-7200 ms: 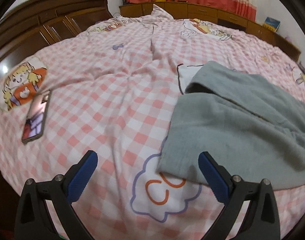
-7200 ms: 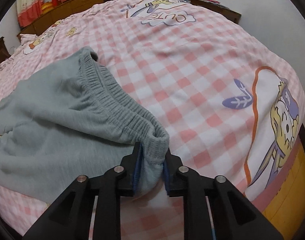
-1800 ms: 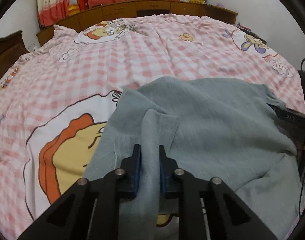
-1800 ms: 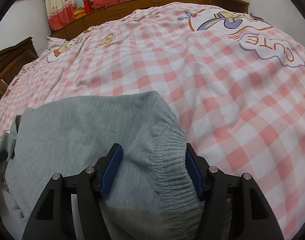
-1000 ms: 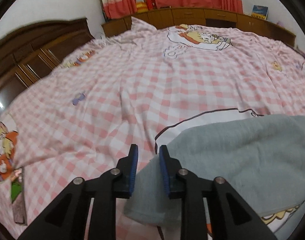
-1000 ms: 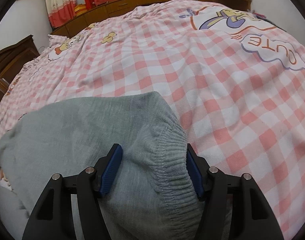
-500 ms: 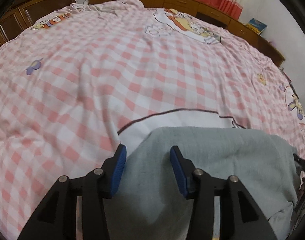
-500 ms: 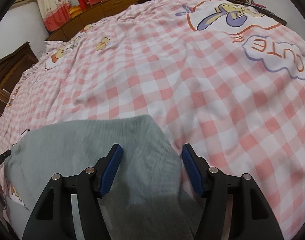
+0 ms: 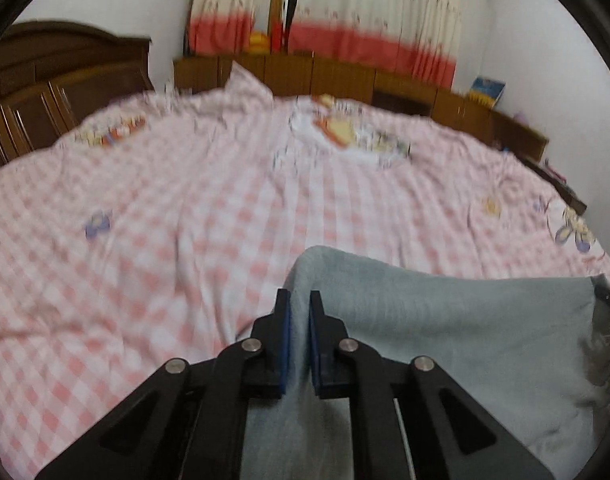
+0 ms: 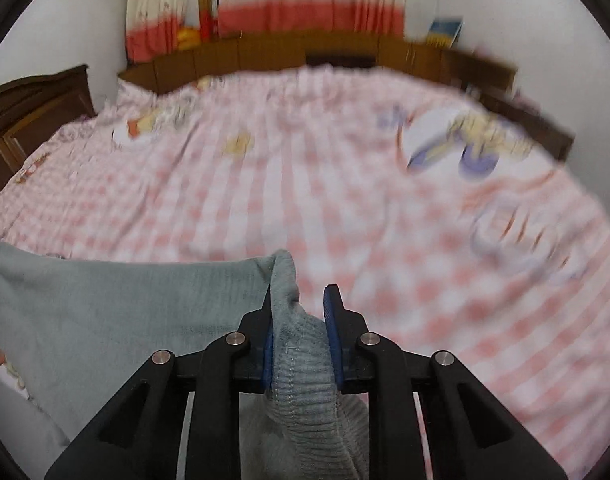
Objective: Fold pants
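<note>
The grey pants (image 9: 445, 340) hang stretched between my two grippers above the pink checked bed (image 9: 185, 220). My left gripper (image 9: 299, 300) is shut on one corner of the folded pants. In the right wrist view the pants (image 10: 125, 312) run off to the left. My right gripper (image 10: 299, 300) is shut on the ribbed waistband end (image 10: 301, 368). Both views are blurred by motion.
A dark wooden headboard (image 9: 45, 92) stands at the left. A low wooden cabinet (image 9: 345, 76) with curtains above it runs along the far wall. A blue book (image 9: 489, 90) leans at the back right. The bedsheet (image 10: 385, 200) carries cartoon prints.
Both grippers were open over the pants half a second ago. They have closed on the cloth and lifted it off the bed. Both cameras have tilted up towards the far wall.
</note>
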